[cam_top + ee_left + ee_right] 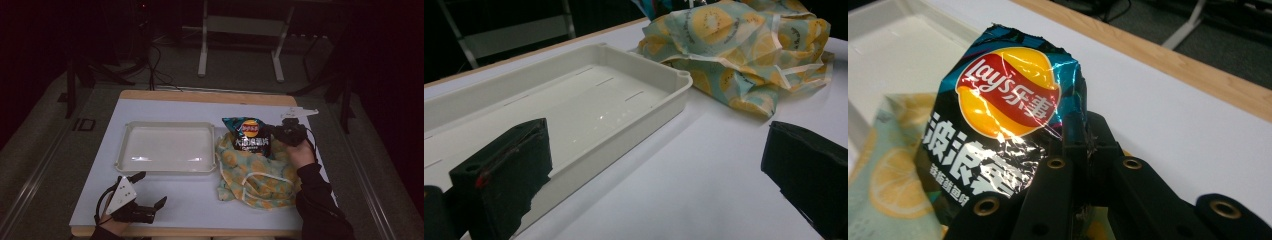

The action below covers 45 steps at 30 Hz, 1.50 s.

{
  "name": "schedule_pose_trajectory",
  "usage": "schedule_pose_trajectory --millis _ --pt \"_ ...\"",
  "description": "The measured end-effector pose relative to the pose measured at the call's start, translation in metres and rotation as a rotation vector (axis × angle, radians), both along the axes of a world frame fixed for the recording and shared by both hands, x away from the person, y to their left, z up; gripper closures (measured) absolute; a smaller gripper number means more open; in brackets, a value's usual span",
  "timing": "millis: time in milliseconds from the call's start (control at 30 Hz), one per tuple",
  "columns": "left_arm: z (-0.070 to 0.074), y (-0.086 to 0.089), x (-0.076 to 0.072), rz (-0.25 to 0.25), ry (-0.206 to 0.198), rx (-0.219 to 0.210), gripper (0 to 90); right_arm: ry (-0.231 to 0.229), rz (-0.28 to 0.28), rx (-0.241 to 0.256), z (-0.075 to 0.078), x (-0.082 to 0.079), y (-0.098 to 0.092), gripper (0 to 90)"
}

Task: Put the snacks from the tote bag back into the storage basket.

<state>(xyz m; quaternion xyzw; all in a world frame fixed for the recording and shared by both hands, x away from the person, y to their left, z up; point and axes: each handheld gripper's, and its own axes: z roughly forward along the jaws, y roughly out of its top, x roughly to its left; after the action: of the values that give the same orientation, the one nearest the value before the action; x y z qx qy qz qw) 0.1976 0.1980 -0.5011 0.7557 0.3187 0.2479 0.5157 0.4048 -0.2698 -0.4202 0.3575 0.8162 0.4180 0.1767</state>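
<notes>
Dim lab; cables (156, 60), equipment stand (240, 30) behind table (200, 210).

The chip bag (248, 133) was black and teal with a red-and-yellow logo and white characters. The cloth bag (255, 175) was pale green, patterned with yellow fruit slices, its straps white. The tray (167, 148) was cream, the table (200, 205) white with a wooden edge.

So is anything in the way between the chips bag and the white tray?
Nothing visible is. The right tool is shut on the edge of the chips bag, held above the lemon-print cloth bag. The white tray sits just left of it, empty, with open space between them.
</notes>
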Motion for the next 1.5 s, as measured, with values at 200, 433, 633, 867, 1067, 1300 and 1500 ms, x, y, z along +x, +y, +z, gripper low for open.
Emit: schedule_pose_trajectory --millis 200,433,633,867,1067,1300,1500 --pt "0.000 0.000 0.000 0.005 -0.002 0.000 0.4 -0.031 -0.003 0.025 0.013 -0.009 -0.002 89.9" --pt "0.000 0.000 0.000 0.007 -0.004 -0.001 0.4 -0.072 -0.012 0.037 0.034 -0.021 -0.005 89.9" --pt "0.000 0.001 0.000 0.008 -0.005 0.000 0.4 -0.100 -0.028 0.046 0.051 -0.026 -0.008 89.9" --pt "0.000 0.001 0.001 0.009 -0.005 -0.001 0.4 -0.155 -0.051 0.024 0.075 -0.029 -0.007 90.0" --pt "0.000 0.000 0.001 0.010 -0.004 0.002 0.4 -0.189 -0.062 0.040 0.093 -0.032 -0.006 90.0" --pt "0.001 0.001 0.000 0.016 -0.016 -0.002 0.4 -0.239 -0.087 0.036 0.119 -0.036 0.003 90.0" --pt "0.001 0.001 0.000 0.016 -0.019 -0.007 0.4 -0.264 -0.095 0.048 0.134 -0.037 0.014 90.0"
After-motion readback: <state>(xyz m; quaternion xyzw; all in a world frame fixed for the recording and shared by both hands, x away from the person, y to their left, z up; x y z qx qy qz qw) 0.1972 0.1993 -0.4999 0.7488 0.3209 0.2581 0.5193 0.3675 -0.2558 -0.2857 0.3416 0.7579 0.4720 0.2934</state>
